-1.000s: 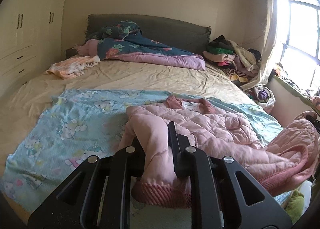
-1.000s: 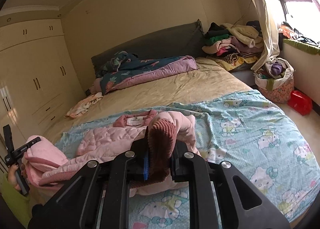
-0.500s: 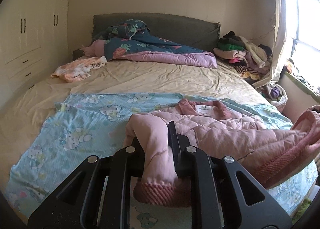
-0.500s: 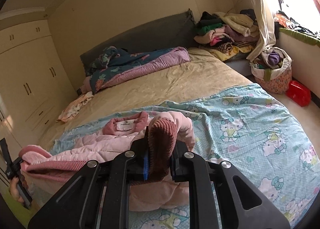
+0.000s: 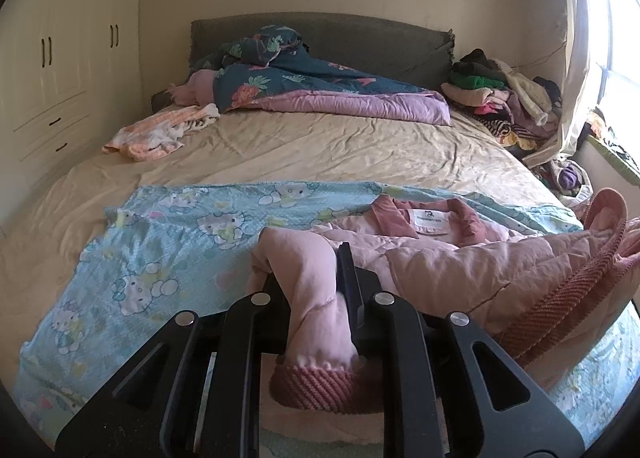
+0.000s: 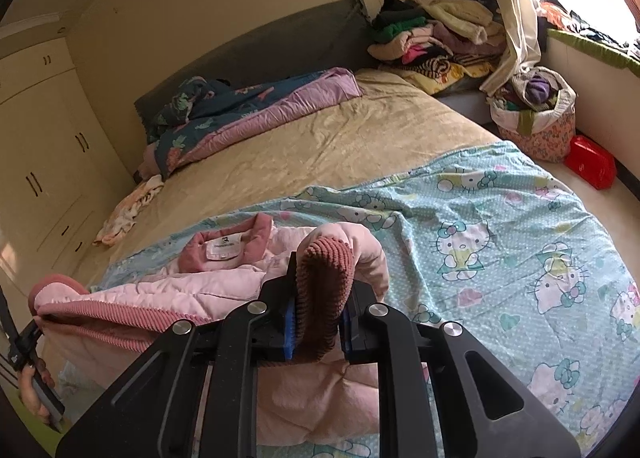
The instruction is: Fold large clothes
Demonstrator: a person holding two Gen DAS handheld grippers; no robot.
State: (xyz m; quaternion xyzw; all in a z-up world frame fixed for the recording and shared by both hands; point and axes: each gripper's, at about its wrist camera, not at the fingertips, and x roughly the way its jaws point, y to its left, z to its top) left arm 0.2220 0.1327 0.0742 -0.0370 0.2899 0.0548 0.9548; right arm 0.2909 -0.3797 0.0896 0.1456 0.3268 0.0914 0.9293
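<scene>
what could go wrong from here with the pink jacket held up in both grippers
1. The right gripper pinches only the ribbed hem of the pink jacket; the thick knit might slip out.
2. The left gripper clamps bunched quilted fabric, so the fold may land uneven.
3. The collar end rests on the Hello Kitty sheet; pulling could drag and wrinkle it.

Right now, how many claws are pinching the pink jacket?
2. The left claw pinches the pink jacket at one bottom corner; the right claw pinches the ribbed hem at the other corner.
</scene>
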